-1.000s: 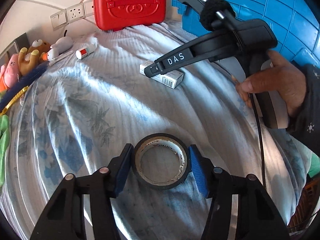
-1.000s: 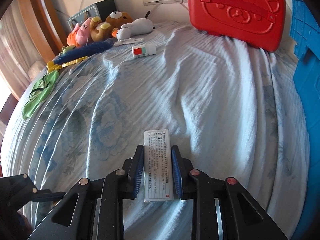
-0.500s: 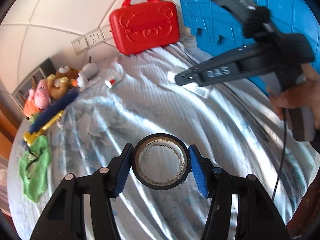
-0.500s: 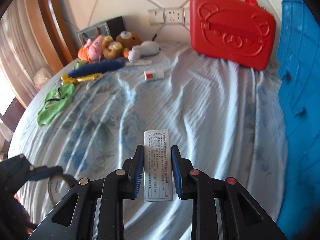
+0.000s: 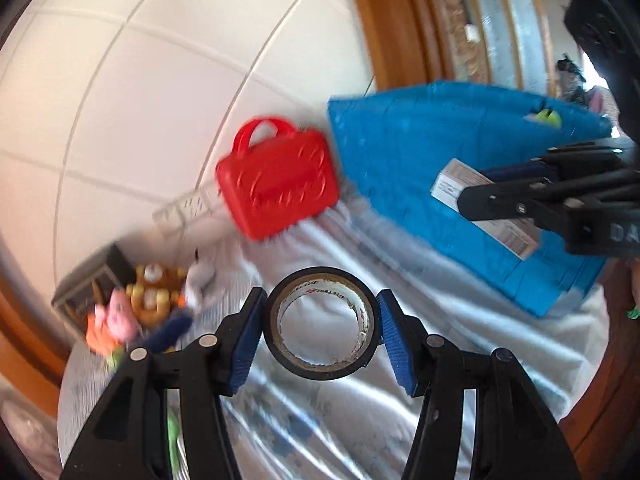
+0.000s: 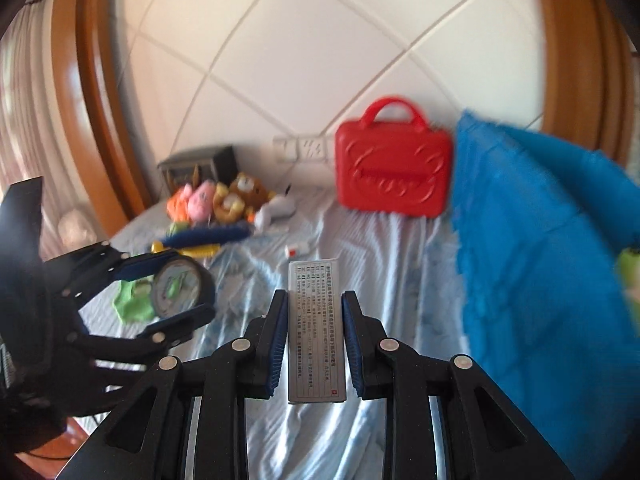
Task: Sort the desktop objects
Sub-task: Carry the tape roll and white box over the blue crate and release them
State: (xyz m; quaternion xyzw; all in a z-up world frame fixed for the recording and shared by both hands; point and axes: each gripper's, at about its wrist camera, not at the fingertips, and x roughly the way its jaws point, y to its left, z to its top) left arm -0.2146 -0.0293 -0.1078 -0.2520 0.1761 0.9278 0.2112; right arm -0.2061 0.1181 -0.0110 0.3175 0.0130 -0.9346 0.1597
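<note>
Change: both tools have risen well above the bed since the earlier frames, each carrying its item; more of the wall and wooden frame now shows, and the views are blurred.
Left tool (image 5: pixel 320 330): held at a medium opening, its blue pads pressed on both sides of a roll of black tape (image 5: pixel 322 323). The roll is in the air over the bed, its hole facing the camera.
Right tool (image 6: pixel 314 330): held narrow, clamping a small white box (image 6: pixel 316 330) printed with fine text. The box points away from the camera, lengthways between the fingers, raised above the bed.
Seen from each other: in the left view the right tool (image 5: pixel 476 192) appears at far right with the box (image 5: pixel 452 184) in front of the blue crate. In the right view the left tool (image 6: pixel 170 294) appears at near left with the tape (image 6: pixel 182 290).
Bed (image 6: pixel 400 264): covered in a pale blue flowered sheet.
Red case (image 6: pixel 394 172): stands upright at the far side against the wall, handle up.
Blue crate (image 6: pixel 532 248): plastic, on the right, beside the red case.
Soft toys (image 6: pixel 224 200): a small heap at the far left by the wall.
Green cloth (image 6: pixel 134 304): lies on the left of the bed, partly behind the tape.
Small white tube (image 6: pixel 298 249): rests on the sheet, mid-bed, beyond the box.
Wall sockets (image 6: pixel 302 148): on the wall, left of the red case.
</note>
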